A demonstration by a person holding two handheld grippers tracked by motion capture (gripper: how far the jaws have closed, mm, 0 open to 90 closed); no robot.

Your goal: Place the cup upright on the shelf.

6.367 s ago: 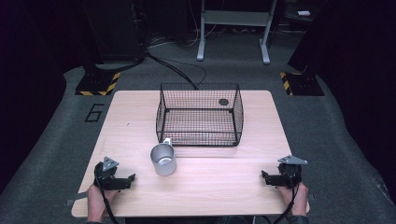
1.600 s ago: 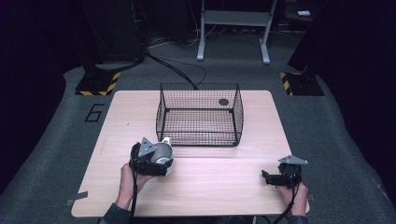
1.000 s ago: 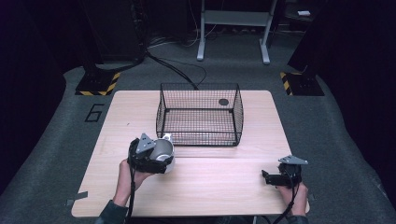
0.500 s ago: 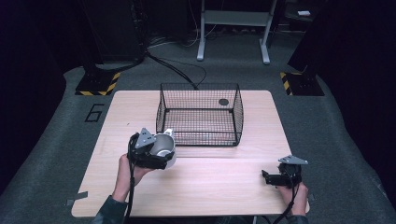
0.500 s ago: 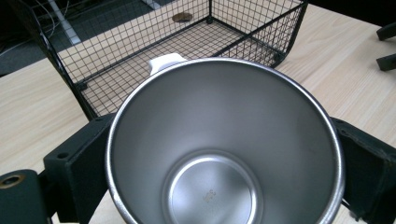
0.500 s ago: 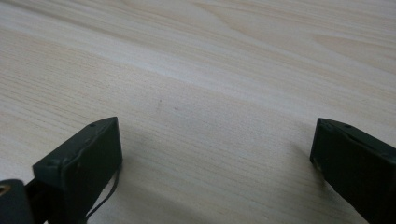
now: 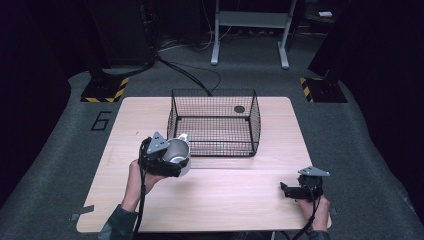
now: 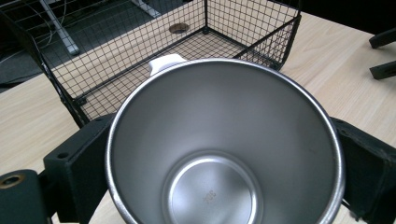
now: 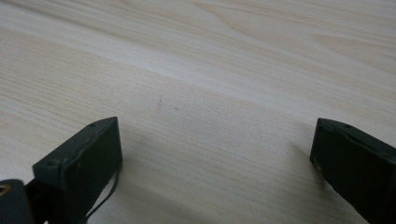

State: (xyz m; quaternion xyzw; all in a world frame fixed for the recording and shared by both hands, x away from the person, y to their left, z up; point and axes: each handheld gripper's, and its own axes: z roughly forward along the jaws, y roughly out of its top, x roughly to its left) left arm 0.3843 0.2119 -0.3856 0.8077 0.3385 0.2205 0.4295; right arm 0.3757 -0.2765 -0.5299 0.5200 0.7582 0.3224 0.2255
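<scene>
At the near left of the surface, by the basket's front corner:
Left claw [image 7: 172, 162]: its two black jaws press on opposite sides of a steel cup [image 8: 224, 154], gripping it.
Steel cup: held open end toward the left gripper view's camera, so the bare inside and round bottom show; a white handle tab [image 8: 166, 63] sticks out at its far rim. In the high view the cup [image 7: 176, 151] sits just in front of the basket's front-left corner.
Left hand [image 7: 136, 175]: wrapped round the claw's body, forearm coming in from the bottom edge.
Wire basket [image 7: 215, 122]: black mesh, open-topped, standing at the middle back of the surface, with a dark round disc [image 7: 239, 109] near its far right corner.
Right claw [image 7: 285, 189]: jaws spread wide apart, nothing between them, low over bare wood at the near right corner, well apart from the basket.
Surface [image 7: 225, 200]: pale wood grain.
</scene>
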